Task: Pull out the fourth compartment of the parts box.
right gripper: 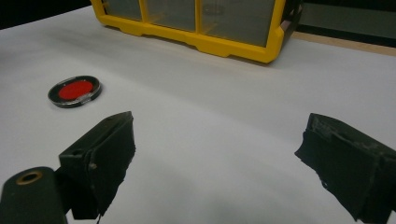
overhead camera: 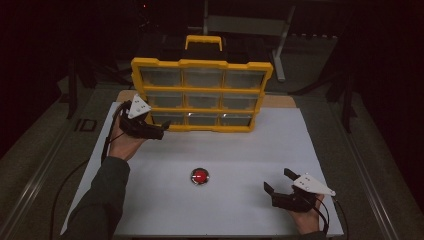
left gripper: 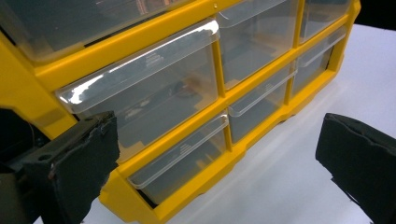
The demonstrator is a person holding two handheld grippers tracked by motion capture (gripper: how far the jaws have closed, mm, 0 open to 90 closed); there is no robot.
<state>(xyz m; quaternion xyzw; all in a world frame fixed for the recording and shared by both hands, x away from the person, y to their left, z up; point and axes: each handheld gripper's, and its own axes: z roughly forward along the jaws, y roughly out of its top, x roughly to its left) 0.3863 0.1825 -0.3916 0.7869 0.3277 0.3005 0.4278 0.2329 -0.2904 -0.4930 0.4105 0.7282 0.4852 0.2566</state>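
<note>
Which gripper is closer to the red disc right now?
Right, by a modest margin. The right gripper sits open on the near side of the white table, beside the red disc. The left gripper is farther back, open at the yellow drawer cabinet.

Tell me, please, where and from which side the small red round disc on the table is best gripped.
Grip the red disc by its dark rim, coming straight down from above with the jaws on opposite edges. It lies flat on the white table, so its low sides probably give little hold from the side. The open right gripper is closer.
</note>
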